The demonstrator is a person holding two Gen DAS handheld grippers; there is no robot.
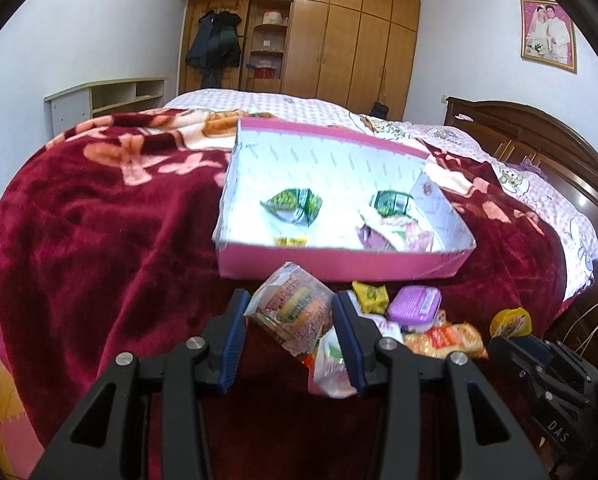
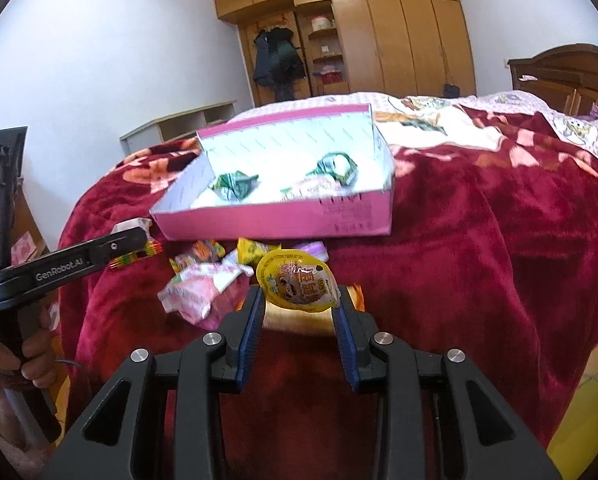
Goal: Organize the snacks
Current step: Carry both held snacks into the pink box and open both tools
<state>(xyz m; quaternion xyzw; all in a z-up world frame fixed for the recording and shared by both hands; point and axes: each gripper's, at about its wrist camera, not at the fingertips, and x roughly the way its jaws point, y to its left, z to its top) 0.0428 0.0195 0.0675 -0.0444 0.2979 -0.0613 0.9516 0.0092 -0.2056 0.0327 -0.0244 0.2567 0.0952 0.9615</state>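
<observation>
My left gripper [image 1: 291, 312] is shut on a clear snack packet with orange and green print [image 1: 295, 310], held above the red blanket. My right gripper [image 2: 299, 300] is shut on a yellow-lidded round cup [image 2: 297, 285]; that cup [image 1: 511, 322] also shows at the right of the left wrist view. Beyond both lies a pink box [image 1: 339, 262] with a white inside, which holds two green packets [image 1: 293, 204] and a pink-and-white one [image 1: 395, 234]. In the right wrist view the pink box [image 2: 283, 220] sits just behind the loose snack pile [image 2: 207, 292].
Loose snacks lie on the red floral blanket [image 1: 99, 220]: a purple tin [image 1: 413, 306], a yellow packet [image 1: 371, 298], an orange packet [image 1: 445, 340]. A hand [image 2: 39, 356] holds the other gripper's handle at left. A brown headboard [image 1: 539, 140] and a wooden wardrobe [image 1: 339, 32] stand behind.
</observation>
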